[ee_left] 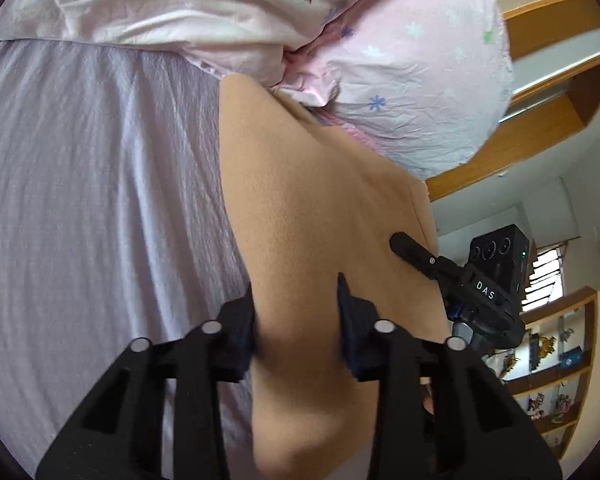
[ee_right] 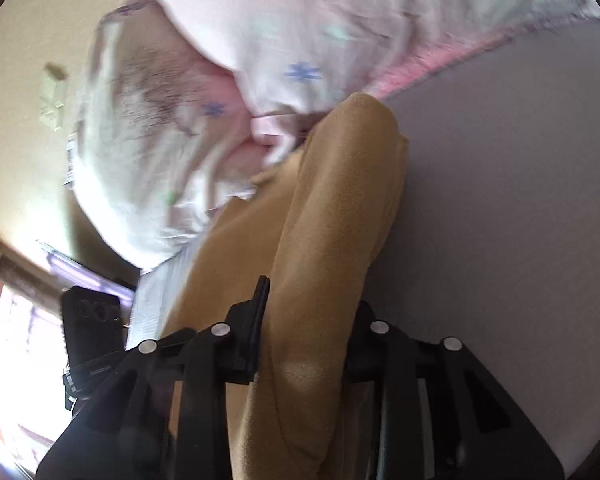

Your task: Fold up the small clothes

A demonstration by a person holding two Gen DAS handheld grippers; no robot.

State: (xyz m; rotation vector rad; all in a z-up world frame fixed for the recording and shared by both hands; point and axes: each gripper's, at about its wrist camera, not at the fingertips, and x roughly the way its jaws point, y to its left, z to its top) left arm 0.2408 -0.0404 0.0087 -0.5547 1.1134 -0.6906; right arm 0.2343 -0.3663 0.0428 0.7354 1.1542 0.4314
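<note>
While both grippers clasp tan garment, lifted

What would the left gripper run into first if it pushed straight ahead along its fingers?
Probably more of the tan garment that the left gripper already has between its fingers; beyond that lies the pink floral bedding. Depth is hard to judge in the fisheye view.

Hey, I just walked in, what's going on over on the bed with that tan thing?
A person is working two handheld claws on a tan fleece garment over a lavender bedsheet. The left claw has the cloth running between its fingers, and the right claw likewise has a fold of it between its fingers. A pink floral duvet is bunched up just beyond the garment. The fold looks mid-way, not finished.
</note>
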